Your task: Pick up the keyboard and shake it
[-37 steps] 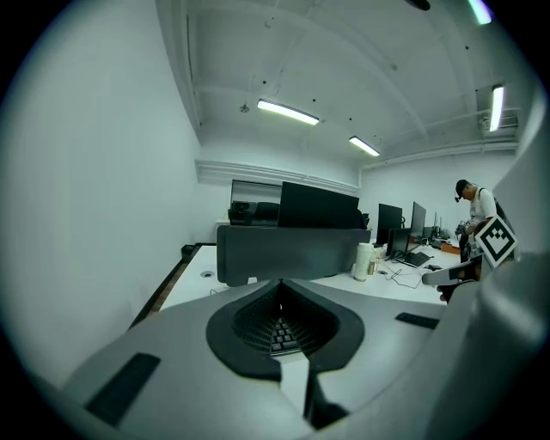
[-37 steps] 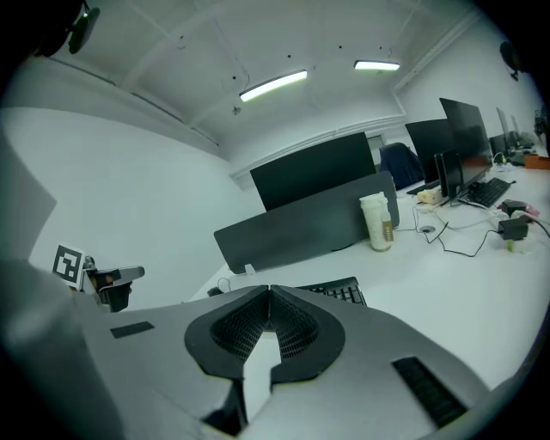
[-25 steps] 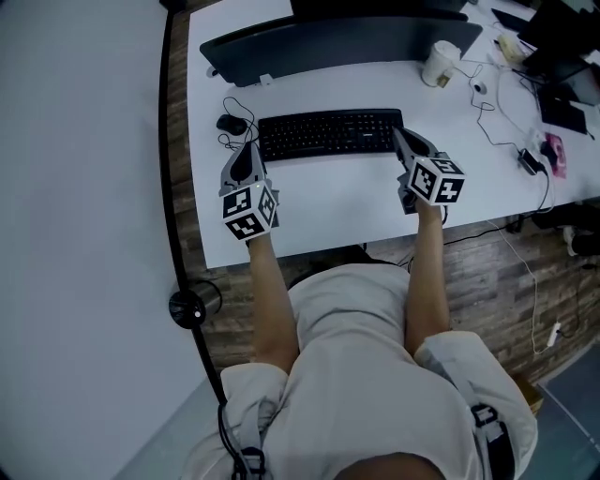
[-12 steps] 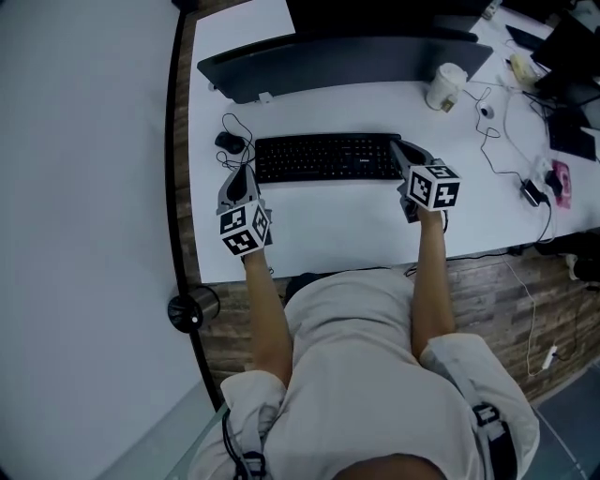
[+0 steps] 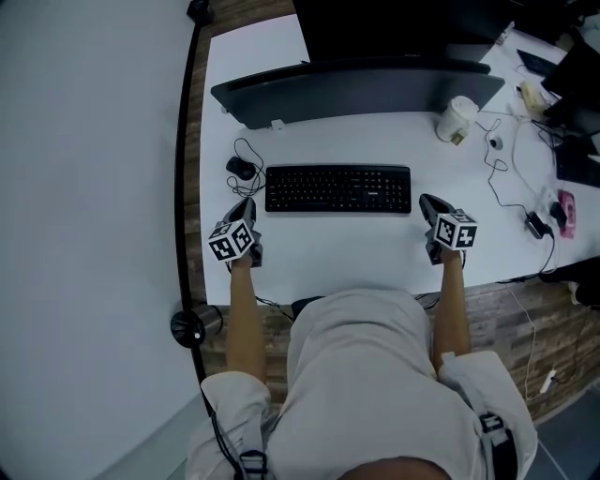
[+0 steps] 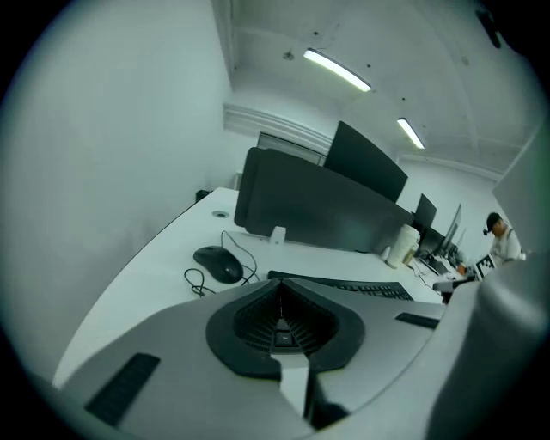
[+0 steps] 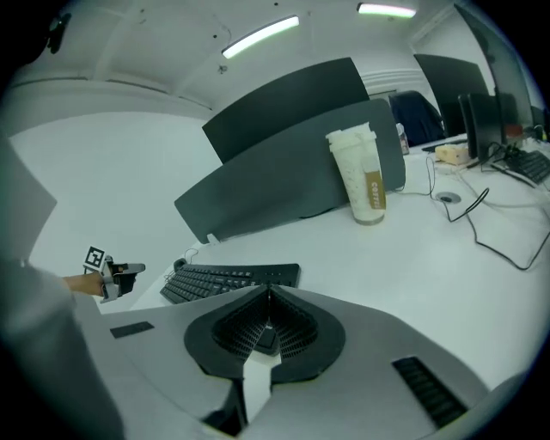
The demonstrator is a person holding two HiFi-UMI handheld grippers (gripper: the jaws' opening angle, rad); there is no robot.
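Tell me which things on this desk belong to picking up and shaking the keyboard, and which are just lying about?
For the job: keyboard; left gripper and right gripper, both shut and empty.

Just lying about: mouse; paper cup; dark panel.

We lose the monitor (image 5: 394,28) off the head view's edge at 12 o'clock, dark gear (image 5: 577,80) at 2 too. Keyboard (image 6: 361,286) sits half hidden behind the left gripper (image 6: 279,292). Cup (image 7: 361,172) print's too blurry.
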